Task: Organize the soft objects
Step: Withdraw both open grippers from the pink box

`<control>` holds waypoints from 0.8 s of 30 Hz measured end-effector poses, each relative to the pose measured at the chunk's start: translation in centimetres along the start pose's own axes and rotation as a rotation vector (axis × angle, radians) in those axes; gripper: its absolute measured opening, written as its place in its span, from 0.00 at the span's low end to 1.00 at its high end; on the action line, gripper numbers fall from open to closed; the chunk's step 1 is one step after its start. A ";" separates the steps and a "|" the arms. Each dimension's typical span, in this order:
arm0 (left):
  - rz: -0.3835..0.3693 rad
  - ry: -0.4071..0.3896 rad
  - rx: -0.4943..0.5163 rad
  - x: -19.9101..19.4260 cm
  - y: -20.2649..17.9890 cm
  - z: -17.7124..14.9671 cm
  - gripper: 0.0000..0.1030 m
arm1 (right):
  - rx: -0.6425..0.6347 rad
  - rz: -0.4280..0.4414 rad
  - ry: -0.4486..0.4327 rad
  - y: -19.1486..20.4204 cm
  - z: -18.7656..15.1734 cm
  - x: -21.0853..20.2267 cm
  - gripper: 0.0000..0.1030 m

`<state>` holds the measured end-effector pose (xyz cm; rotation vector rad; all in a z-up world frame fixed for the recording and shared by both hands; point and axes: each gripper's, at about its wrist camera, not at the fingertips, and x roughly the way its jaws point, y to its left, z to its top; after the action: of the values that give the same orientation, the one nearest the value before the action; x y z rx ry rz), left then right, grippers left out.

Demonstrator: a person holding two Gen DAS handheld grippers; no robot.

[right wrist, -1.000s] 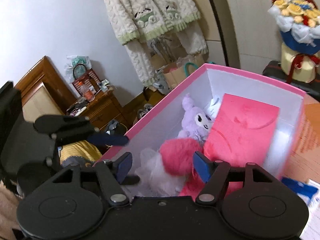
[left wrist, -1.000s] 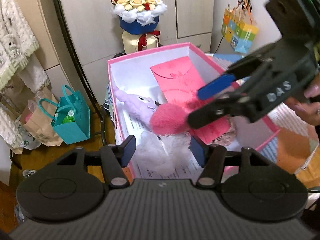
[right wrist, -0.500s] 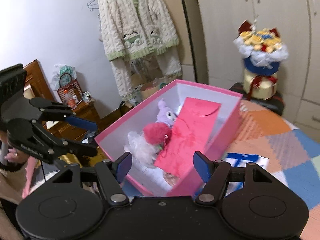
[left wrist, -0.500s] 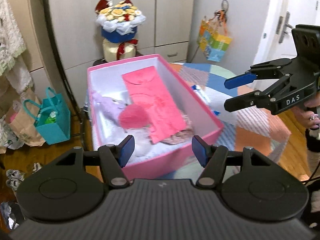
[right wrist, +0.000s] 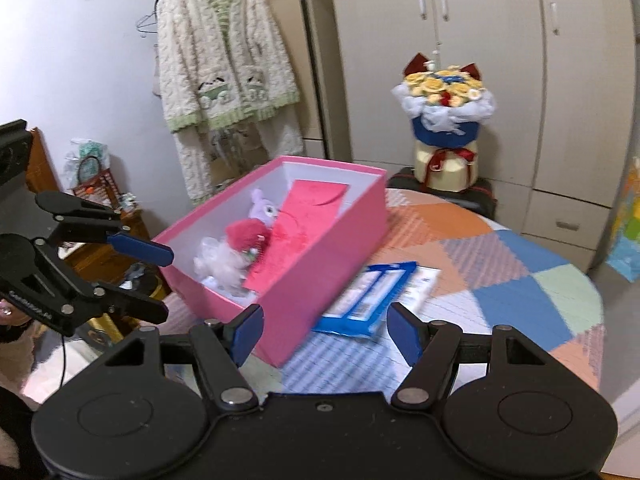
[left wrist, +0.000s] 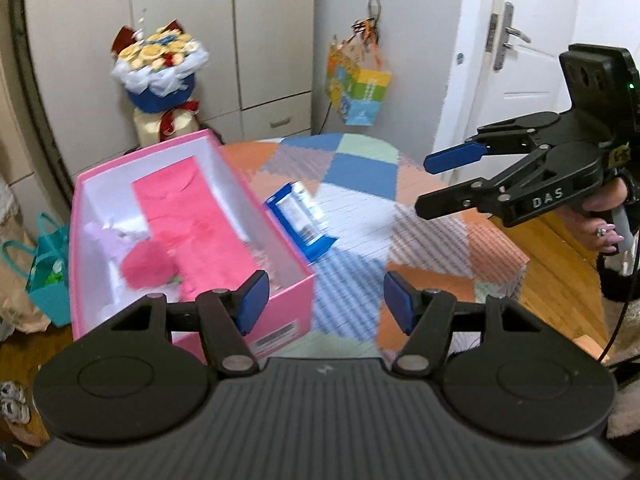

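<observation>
A pink box (left wrist: 276,236) (right wrist: 320,256) stands on the patchwork-covered table. Inside lie a pink pompom (left wrist: 146,266) (right wrist: 245,233), a purple plush (left wrist: 106,240) (right wrist: 262,209), a white fluffy item (right wrist: 218,258) and a pink envelope (left wrist: 188,208) (right wrist: 304,224). My left gripper (left wrist: 326,300) is open and empty, held back above the box's near corner; it also shows in the right wrist view (right wrist: 156,280). My right gripper (right wrist: 326,332) is open and empty, above the table right of the box; it also shows in the left wrist view (left wrist: 430,182).
A blue and white packet (left wrist: 300,216) (right wrist: 372,292) lies on the table (left wrist: 360,184) beside the box. A flower bouquet (right wrist: 444,120) stands behind the table by the wardrobe. A teal bag (left wrist: 44,272) sits on the floor at left. A cardigan (right wrist: 224,76) hangs on the wall.
Both grippers have pulled up and back from the box. The right gripper has let go of the pink pompom, which now lies inside the box.
</observation>
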<state>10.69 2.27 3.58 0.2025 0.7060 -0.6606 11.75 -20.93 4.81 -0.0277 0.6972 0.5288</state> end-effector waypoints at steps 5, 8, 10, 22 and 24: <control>0.004 0.006 0.052 2.0 -3.1 0.6 0.60 | -0.017 -0.042 0.000 -1.6 -1.0 -0.9 0.71; 0.031 -0.003 0.089 3.1 -4.9 0.9 0.60 | -0.013 -0.042 0.005 -3.0 -1.5 -0.9 0.71; 0.049 -0.010 0.108 3.9 -6.0 1.1 0.60 | 0.003 -0.030 0.006 -3.7 -1.9 -0.7 0.71; 0.243 -0.005 0.084 11.9 -9.1 0.3 0.57 | 0.079 0.065 0.033 -7.1 -2.2 2.4 0.71; 0.288 -0.009 0.073 13.2 -9.2 0.0 0.56 | 0.088 0.085 0.045 -7.7 -2.2 3.4 0.71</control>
<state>12.46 -11.39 -4.67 0.3606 0.6297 -0.4122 16.26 -26.44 -0.14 0.0732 0.7671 0.5793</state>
